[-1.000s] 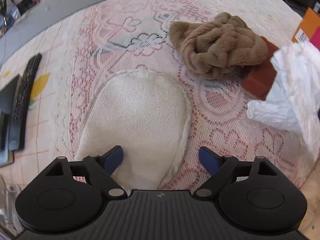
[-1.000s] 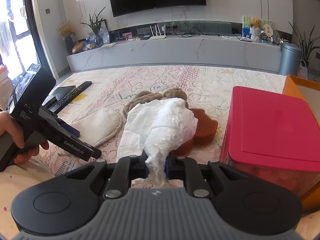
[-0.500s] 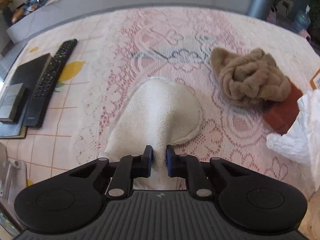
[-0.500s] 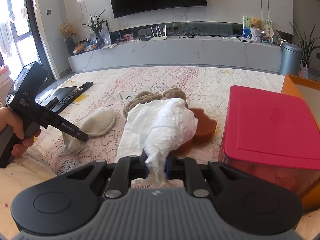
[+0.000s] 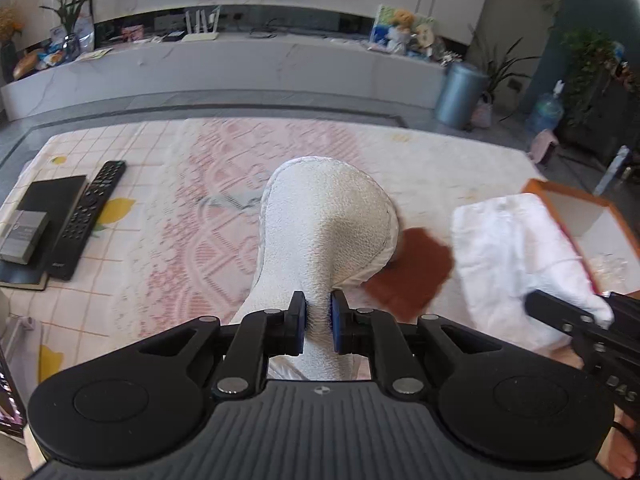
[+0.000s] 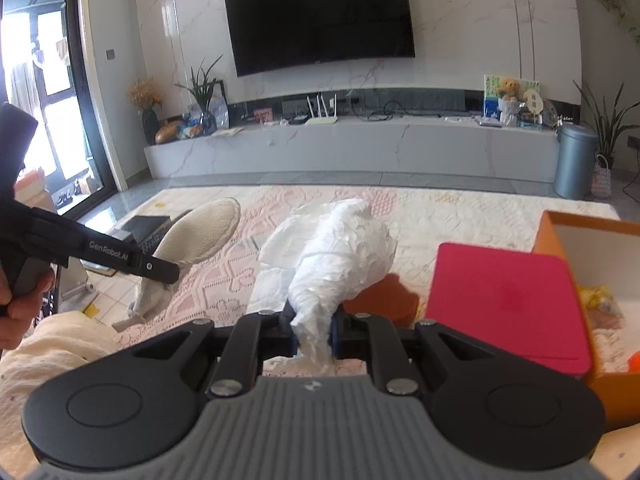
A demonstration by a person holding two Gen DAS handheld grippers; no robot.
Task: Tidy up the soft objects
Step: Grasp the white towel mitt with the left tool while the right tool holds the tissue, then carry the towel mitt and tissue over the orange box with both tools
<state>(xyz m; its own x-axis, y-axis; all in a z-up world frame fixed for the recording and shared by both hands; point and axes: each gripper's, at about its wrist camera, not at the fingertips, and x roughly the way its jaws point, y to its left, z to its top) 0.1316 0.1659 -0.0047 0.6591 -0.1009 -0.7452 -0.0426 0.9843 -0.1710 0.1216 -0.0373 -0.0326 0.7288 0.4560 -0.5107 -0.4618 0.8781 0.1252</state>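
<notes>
Two claws are both pinching soft things now. Your left claw (image 5: 317, 322) has its blue pads (image 5: 335, 320) pressed onto the narrow end of the cream terry-cloth oval pad (image 5: 324, 232); a second ago those pads stood wide apart over it while it lay flat on the counter (image 5: 180, 248). Now the pad hangs clear of the pink lace cloth, its broad end sticking out ahead of the claw. From the right wrist view you see that same pad (image 6: 200, 236) held in the air off to the left, gripped by the left claw (image 6: 160, 270), with your hand (image 6: 24, 300) on the handle.

Your right claw (image 6: 314, 330) is clamped on the crumpled white paper-like sheet (image 6: 340, 256), just as it was before, though the sheet now sits higher against the room behind it. In the left view the sheet (image 5: 516, 248) is blurred, at the right.

Just beyond the cream pad lies the rust-brown flat piece (image 5: 412, 272) on the counter; the brown knotted plush that showed earlier is now hidden. To the right sit the bright pink flat lid (image 6: 508, 304) and, touching it, the open orange cardboard box (image 6: 560, 232). Farther left on the counter lie the black remote control (image 5: 88, 216) and the black flat book (image 5: 44, 216) beside it.
</notes>
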